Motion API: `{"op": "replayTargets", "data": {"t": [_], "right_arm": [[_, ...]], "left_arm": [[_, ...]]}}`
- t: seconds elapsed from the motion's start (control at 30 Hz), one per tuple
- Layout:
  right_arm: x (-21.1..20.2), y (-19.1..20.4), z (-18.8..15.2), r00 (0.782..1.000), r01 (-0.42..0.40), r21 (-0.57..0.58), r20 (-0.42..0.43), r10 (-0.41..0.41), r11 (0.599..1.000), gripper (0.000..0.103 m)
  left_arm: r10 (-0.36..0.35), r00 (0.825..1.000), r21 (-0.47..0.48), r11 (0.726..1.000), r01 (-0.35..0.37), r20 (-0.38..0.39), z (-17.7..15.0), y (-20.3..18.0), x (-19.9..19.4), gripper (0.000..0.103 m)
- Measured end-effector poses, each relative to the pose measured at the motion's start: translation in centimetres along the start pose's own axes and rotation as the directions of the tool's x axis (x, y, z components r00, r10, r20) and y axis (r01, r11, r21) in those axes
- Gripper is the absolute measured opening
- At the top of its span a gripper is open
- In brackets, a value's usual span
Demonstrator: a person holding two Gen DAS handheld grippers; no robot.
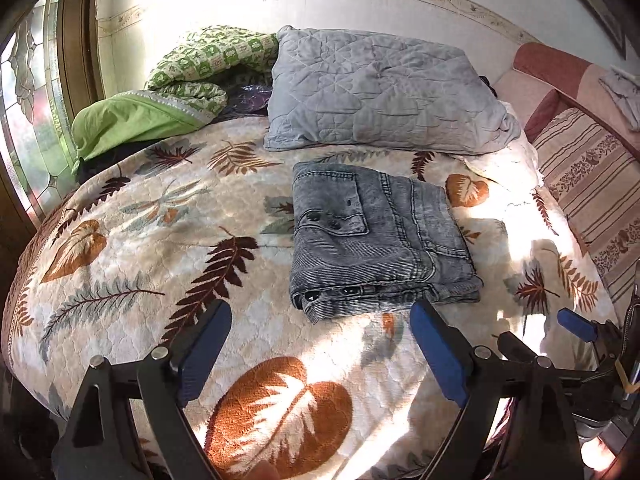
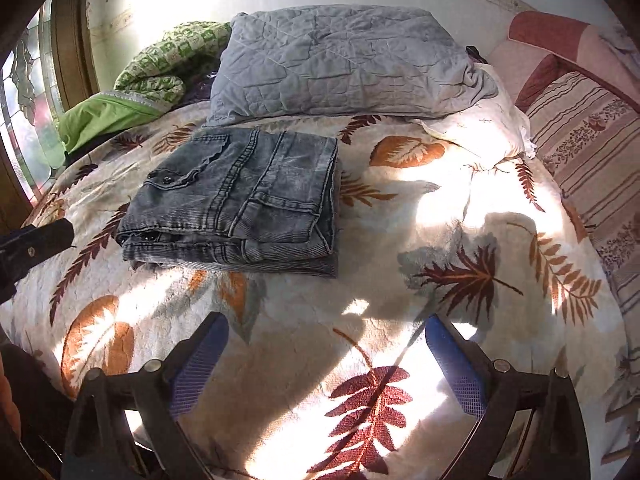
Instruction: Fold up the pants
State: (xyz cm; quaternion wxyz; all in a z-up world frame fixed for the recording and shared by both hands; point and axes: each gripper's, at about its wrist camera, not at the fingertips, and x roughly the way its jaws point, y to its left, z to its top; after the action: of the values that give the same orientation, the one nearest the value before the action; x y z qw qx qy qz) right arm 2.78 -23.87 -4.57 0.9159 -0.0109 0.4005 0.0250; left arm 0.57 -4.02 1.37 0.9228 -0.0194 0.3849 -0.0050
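Observation:
Grey corduroy pants (image 1: 372, 240) lie folded into a compact square on the leaf-patterned bedspread (image 1: 160, 240). In the right wrist view the folded pants (image 2: 240, 200) lie ahead and to the left. My left gripper (image 1: 320, 320) is open and empty, just short of the pants' near edge. My right gripper (image 2: 326, 332) is open and empty, hovering over bare bedspread (image 2: 440, 208) to the right of the pants. The right gripper also shows at the right edge of the left wrist view (image 1: 576, 328). Part of the left gripper shows at the left edge of the right wrist view (image 2: 36, 244).
A grey quilted pillow (image 1: 380, 92) lies behind the pants. A green patterned blanket (image 1: 192, 72) is bunched at the back left by a stained-glass window (image 1: 24, 92). A striped cushion (image 1: 592, 200) and sofa arm (image 1: 560, 64) stand on the right.

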Motion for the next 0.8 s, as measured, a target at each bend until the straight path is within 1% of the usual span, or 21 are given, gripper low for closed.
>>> {"op": "replayTargets", "data": {"t": [0.07,0.13,0.2,0.3,0.43,0.57,0.67,0.7,0.8], "right_arm": [[-0.5,0.0,0.5,1.0,-0.003,0.008,0.019,0.003,1.0,0.101],[-0.8,0.0,0.6,1.0,-0.007,0.005,0.031,0.007,1.0,0.101],[-0.9,0.1,0.5,0.999,-0.012,0.002,0.033,0.012,1.0,0.101],[-0.6,0.2,0.3,1.0,-0.016,-0.002,0.021,0.016,1.0,0.101],[-0.6,0.4,0.3,1.0,-0.019,-0.009,0.021,0.019,1.0,0.101],[-0.4,0.5,0.4,1.0,-0.018,-0.014,0.019,0.018,1.0,0.101],[-0.4,0.7,0.6,1.0,-0.02,-0.016,0.023,0.02,1.0,0.101],[-0.3,0.7,0.7,1.0,-0.02,-0.018,0.022,0.021,1.0,0.101],[-0.1,0.8,1.0,0.999,-0.02,-0.021,0.026,0.021,1.0,0.101]], "left_arm": [[0.023,1.0,0.019,1.0,-0.023,0.006,0.2,-0.8,-0.4,0.095],[0.029,0.999,0.036,0.999,-0.03,0.017,0.2,-1.2,-0.7,0.096],[0.014,1.0,0.049,0.999,-0.015,0.014,0.1,-1.6,-0.8,0.099],[-0.028,1.0,0.049,0.998,0.029,-0.006,0.0,-1.9,-0.6,0.099],[-0.051,0.998,0.036,0.998,0.052,-0.026,0.1,-2.1,-0.3,0.1],[-0.034,0.999,0.022,0.999,0.035,-0.022,0.3,-1.9,-0.1,0.103],[0.038,0.999,0.043,0.998,-0.039,0.019,0.4,-2.2,-0.3,0.103],[0.042,0.999,0.055,0.998,-0.043,0.025,0.4,-2.3,-0.3,0.103],[0.012,1.0,0.053,0.999,-0.013,0.022,0.8,-2.3,-0.3,0.103]]}}
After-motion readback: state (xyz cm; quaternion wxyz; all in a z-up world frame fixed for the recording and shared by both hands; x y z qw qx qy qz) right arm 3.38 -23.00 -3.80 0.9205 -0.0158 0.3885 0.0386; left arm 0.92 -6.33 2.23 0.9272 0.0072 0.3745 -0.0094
